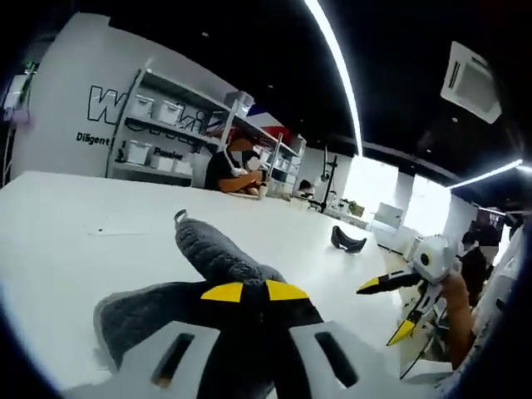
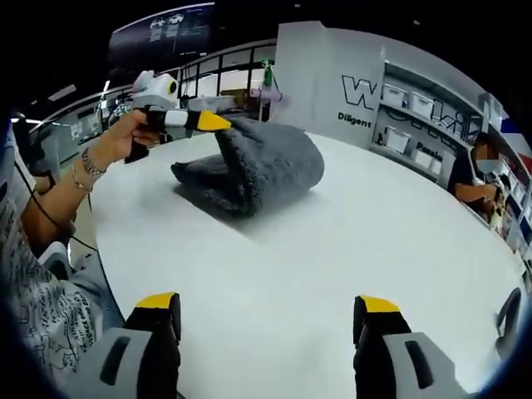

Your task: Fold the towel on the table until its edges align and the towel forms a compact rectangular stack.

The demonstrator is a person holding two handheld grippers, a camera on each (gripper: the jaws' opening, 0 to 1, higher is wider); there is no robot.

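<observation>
towel: grey towel (image 2: 253, 170) lies on the white tabletop (image 2: 332, 266), bunched into a loose roll with one edge raised off the surface.
left gripper: left gripper (image 2: 218, 121) is closed on the raised towel edge; in the left gripper view its yellow tips (image 1: 253, 292) meet with grey cloth pinched between them.
right gripper: right gripper (image 2: 266, 309) hovers over bare tabletop, well apart from the towel; its fingers stand wide open and hold nothing.
step in hand: judged as carrying the lifted edge over the rest of the towel to make a fold.
method: keep the pinch firm and the edge level; carry it across until it sits over the opposite edge, then lower it flat. bring the right gripper to the free corner or press the lower layer so it does not drag along.
risk: the cloth is bunched, not flat, so the fold may set crooked; smooth it before release.
progress: early; edges are not yet aligned and no rectangular stack is formed.
surroundings: a small dark object (image 1: 347, 242) lies on the tabletop, well apart from the towel. shelves with bins (image 1: 162, 125) stand by the far wall, where a seated person (image 1: 233, 166) works.
obstructions: nothing lies near the towel on the fold path.
</observation>
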